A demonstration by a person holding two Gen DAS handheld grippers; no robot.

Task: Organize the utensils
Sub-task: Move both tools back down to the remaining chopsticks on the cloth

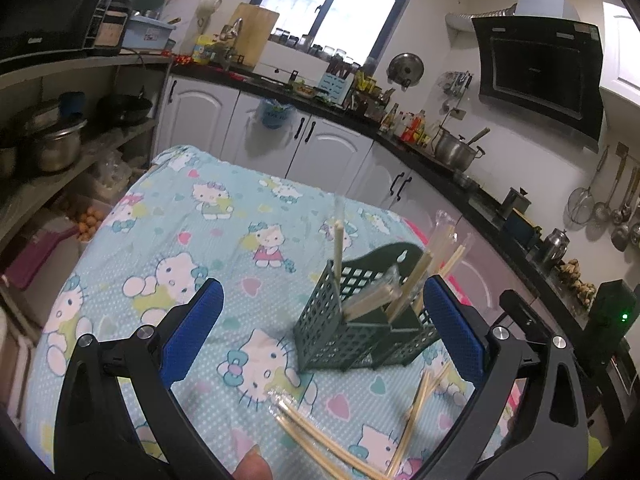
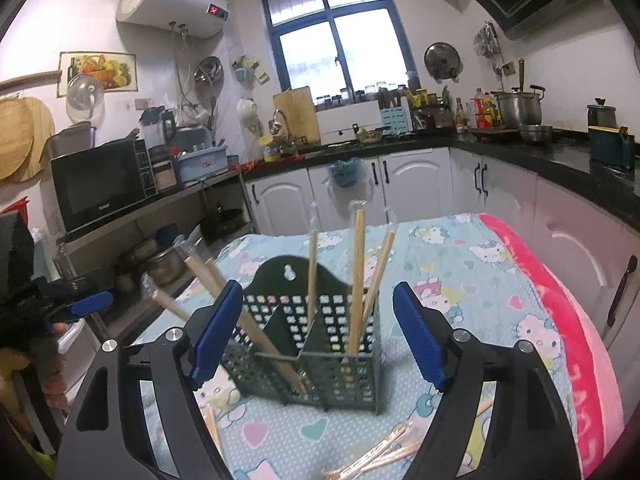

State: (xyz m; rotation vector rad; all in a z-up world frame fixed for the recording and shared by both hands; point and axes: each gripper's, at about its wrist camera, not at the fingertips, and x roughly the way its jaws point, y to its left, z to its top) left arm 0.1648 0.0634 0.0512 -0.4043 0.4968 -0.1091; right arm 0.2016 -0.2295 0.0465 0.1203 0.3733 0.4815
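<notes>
Blue-padded left claw (image 1: 320, 332) and right claw (image 2: 318, 332) both gape wide, empty, near green holder (image 2: 316, 360).

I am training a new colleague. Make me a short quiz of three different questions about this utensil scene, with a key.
1. True or false: the green utensil basket stands upright on the Hello Kitty cloth.
2. Multiple choice: what lies on the cloth in front of the basket? A) metal spoons B) wrapped chopsticks C) knives
3. Fill in: the fingers of the right gripper hold ____.

Key:
1. True. Its hanging tab points up and chopsticks lean inside it.
2. B. Several pairs in clear wrappers still lie loose.
3. Nothing. Both the right gripper and the left gripper are open and empty.
</notes>
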